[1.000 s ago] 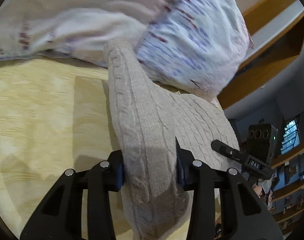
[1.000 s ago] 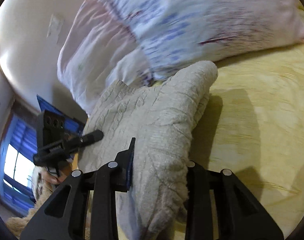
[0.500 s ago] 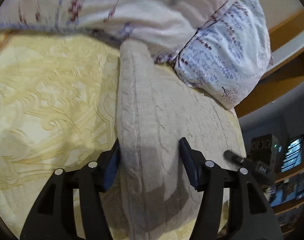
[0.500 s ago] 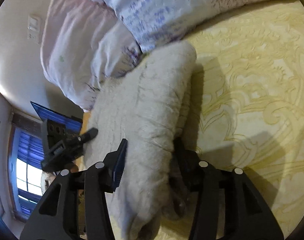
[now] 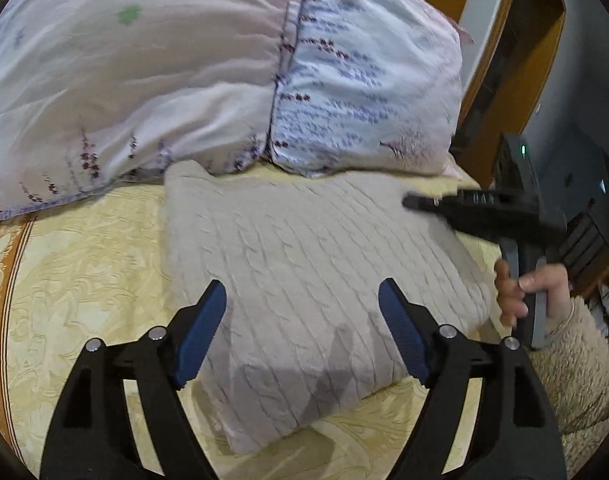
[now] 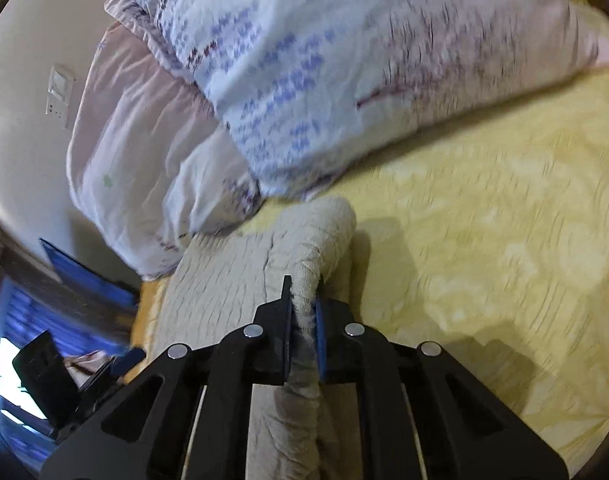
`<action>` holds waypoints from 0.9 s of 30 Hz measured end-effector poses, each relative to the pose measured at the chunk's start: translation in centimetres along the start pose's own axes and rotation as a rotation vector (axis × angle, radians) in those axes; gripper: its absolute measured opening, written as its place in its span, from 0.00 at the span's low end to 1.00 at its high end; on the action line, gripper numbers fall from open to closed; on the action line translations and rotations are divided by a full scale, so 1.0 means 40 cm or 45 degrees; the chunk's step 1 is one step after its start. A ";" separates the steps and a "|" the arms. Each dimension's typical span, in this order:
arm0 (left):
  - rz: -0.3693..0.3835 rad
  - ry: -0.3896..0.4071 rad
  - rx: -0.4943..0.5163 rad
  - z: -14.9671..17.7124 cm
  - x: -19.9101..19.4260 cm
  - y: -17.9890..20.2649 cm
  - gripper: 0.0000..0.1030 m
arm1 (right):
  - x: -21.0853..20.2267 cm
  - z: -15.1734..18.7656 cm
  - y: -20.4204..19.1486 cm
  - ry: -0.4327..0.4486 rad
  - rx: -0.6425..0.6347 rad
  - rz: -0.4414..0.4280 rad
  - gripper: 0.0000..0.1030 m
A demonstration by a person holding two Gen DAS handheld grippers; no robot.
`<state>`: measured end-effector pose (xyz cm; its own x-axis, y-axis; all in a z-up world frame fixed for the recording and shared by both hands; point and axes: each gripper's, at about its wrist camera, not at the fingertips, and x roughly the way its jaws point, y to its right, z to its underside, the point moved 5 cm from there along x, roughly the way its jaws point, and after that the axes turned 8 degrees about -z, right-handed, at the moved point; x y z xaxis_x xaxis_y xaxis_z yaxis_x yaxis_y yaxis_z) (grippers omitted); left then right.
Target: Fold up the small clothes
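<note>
Left gripper hung with jaws wide apart just above the folded knit sweater, holding nothing; its blue pads straddled the near part of the fabric without clamping it. Right gripper was clamped on a raised ridge of the same sweater, pinched cloth bunched up between the pads. Sweater lay on the bed toward the head edge, far side touching the pillows, folded into a thick rectangle, cable side up. Yellow patterned bedspread bare on the side away from the pillows.

Step in hand, judged: one fold laid down, left side released, right side pinching an edge for the next fold or a tidy-up. Next move probably calls for the right gripper to carry its pinched edge across and lay it flat, with the left either pressing the stack or re-gripping the matching edge so the layers stay aligned. Thick knit may spring open if dropped early.

Pose: left gripper angled down over the near edge of the sweater, pointing at the pillows. Right hand, fuzzy sleeve, held its gripper low over the sweater's side.
</note>
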<state>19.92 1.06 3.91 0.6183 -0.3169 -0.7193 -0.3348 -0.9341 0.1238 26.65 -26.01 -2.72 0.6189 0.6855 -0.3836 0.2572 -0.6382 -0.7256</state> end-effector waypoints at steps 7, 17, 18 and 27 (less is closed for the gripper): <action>-0.073 -0.053 0.021 0.008 0.053 0.008 0.78 | 0.046 0.001 0.057 -0.059 0.022 0.170 0.09; -0.162 -0.025 0.063 0.029 0.054 0.018 0.85 | -0.027 0.028 -0.015 -0.013 -0.156 0.300 0.32; -0.167 -0.015 0.060 0.032 0.041 0.013 0.85 | -0.045 0.035 -0.032 0.006 -0.186 0.299 0.35; -0.426 -0.006 0.025 0.098 -0.010 -0.076 0.85 | -0.066 0.212 -0.205 -0.073 -0.636 0.295 0.37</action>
<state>17.90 4.65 1.15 0.6927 0.0077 -0.7212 -0.1276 -0.9829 -0.1330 16.63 -19.60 -0.61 0.6633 0.5166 -0.5414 0.4487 -0.8536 -0.2647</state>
